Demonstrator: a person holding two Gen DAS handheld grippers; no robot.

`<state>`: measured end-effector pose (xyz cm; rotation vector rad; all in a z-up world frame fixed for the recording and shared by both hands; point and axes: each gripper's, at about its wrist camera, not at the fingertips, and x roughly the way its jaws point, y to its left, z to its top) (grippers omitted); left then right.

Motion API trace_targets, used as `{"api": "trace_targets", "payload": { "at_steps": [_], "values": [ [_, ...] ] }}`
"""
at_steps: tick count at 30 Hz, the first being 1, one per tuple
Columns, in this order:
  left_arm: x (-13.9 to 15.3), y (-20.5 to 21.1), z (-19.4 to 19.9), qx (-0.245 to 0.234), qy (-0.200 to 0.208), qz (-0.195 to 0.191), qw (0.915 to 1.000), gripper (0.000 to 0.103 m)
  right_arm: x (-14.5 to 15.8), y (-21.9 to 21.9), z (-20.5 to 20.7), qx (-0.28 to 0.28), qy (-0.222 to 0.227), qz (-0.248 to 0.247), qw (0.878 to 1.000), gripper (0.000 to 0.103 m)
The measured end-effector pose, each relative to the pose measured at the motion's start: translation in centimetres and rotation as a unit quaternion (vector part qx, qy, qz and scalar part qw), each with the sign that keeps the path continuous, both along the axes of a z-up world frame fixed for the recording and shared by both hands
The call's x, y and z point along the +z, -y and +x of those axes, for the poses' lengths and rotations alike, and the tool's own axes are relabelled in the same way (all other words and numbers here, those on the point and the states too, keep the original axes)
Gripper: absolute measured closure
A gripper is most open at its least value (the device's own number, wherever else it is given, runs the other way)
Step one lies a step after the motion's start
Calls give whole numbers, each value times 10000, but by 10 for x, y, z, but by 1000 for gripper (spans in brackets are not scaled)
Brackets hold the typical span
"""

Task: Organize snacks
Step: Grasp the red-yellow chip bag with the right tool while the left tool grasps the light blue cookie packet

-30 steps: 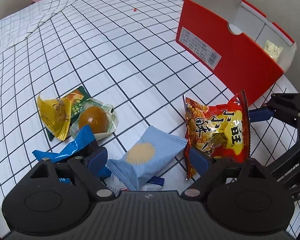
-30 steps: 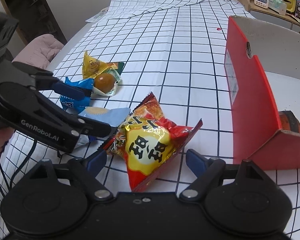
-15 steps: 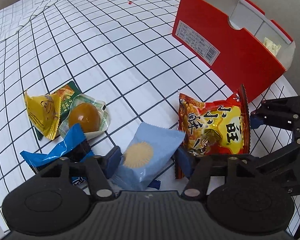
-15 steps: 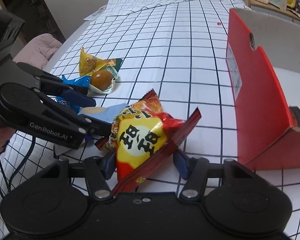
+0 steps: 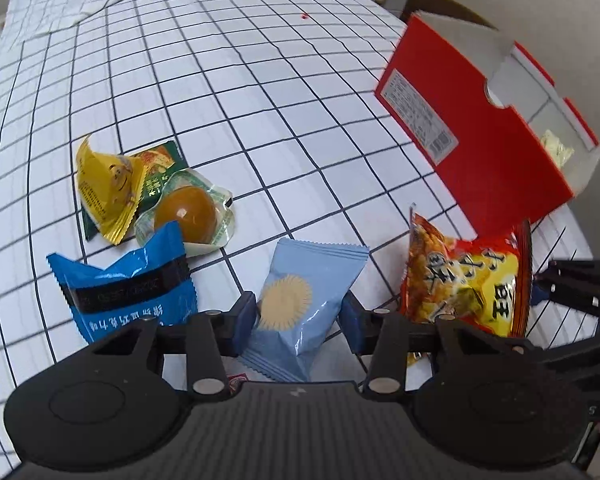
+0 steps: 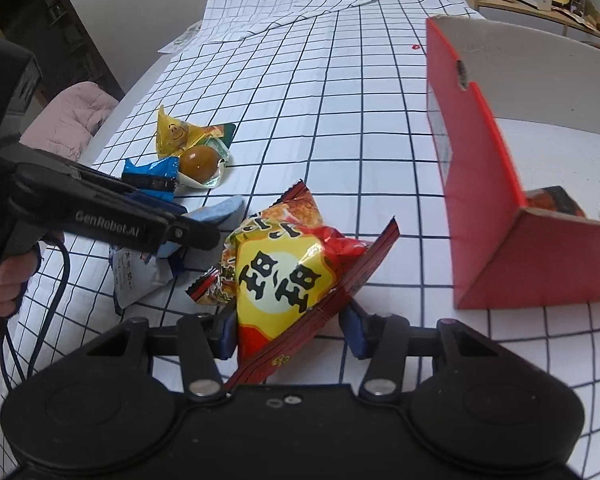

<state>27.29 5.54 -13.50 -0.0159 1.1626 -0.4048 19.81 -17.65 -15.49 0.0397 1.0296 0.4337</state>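
My left gripper (image 5: 298, 318) points down at a light-blue packet with a tan disc (image 5: 300, 280). Its jaws are closing, and both blue pads touch the packet's sides. My right gripper (image 6: 290, 334) has its jaws closing on a red and yellow snack bag (image 6: 284, 264). The bag stands tilted up between the pads, just right of the light-blue packet and visible there as well (image 5: 464, 280). A red cardboard box (image 6: 484, 184) with an open top sits to the right of the bag, with a dark red packet (image 6: 552, 202) inside.
Loose on the checked tablecloth (image 5: 220, 60) lie a dark-blue packet (image 5: 128, 292), a yellow packet (image 5: 108, 184), a green packet (image 5: 160, 164) and a brown egg in clear wrap (image 5: 186, 214). A pale packet (image 5: 556, 148) lies in the box. A pink cushion (image 6: 68, 120) sits past the table's left edge.
Both grippers' jaws have narrowed from wide open onto their packets. The red and yellow bag has tipped up on edge between the right pads. The left view has rolled somewhat.
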Motion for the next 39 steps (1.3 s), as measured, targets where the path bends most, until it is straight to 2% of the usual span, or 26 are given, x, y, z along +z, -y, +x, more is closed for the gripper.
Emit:
{"api": "trace_targets", "payload": {
  "at_steps": [9, 18, 22, 27, 28, 31, 32, 36, 39],
  "values": [
    [17, -16, -17, 720, -80, -530, 9960, 59, 29, 12, -17, -22, 210, 15, 9998, 54],
    [57, -17, -45, 1096, 214, -941, 9893, 61, 64, 33, -31, -33, 416, 121, 9991, 54],
    [64, -7, -51, 1112, 340, -767, 9902, 61, 72, 46, -35, 1, 437, 174, 9989, 54],
    [51, 7, -47, 1349, 135, -627, 9888, 61, 74, 61, -40, 1, 445, 167, 9989, 54],
    [47, 10, -46, 1419, 105, -567, 9882, 59, 73, 64, -42, -32, 447, 174, 9988, 54],
    [32, 19, -43, 1651, -90, -485, 9850, 42, 72, 74, -43, -106, 417, 236, 9988, 54],
    [27, 21, -42, 1698, -154, -528, 9839, 39, 71, 78, -44, -120, 412, 246, 9988, 54],
    [10, 38, -39, 1821, -363, -318, 9821, 39, 67, 91, -47, -192, 364, 293, 9987, 54],
    [-1, 44, -37, 2040, -505, -161, 9775, 39, 65, 99, -48, -232, 364, 308, 9986, 54]
  ]
}}
